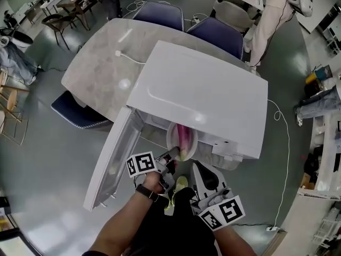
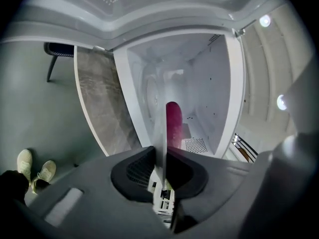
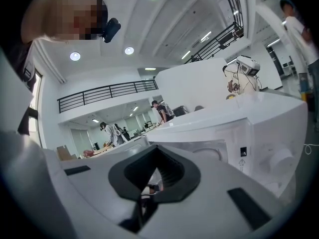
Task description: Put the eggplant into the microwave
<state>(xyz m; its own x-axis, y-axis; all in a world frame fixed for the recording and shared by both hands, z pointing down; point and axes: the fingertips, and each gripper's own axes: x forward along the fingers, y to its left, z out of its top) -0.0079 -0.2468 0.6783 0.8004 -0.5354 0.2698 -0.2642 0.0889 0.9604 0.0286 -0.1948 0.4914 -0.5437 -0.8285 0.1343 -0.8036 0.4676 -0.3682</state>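
Note:
A purple eggplant lies on a white plate at the mouth of the white microwave, whose door hangs open to the left. My left gripper is shut on the plate's near rim. In the left gripper view the plate runs edge-on between the jaws of the left gripper, with the eggplant on it and the microwave's cavity straight ahead. My right gripper hangs just right of the plate, below the microwave's front. The right gripper is shut and holds nothing.
The microwave stands on a marble-topped table, with blue chairs behind it and one at the left. A white cable lies on the table. The microwave's control panel faces my right gripper. A person in white stands at the back.

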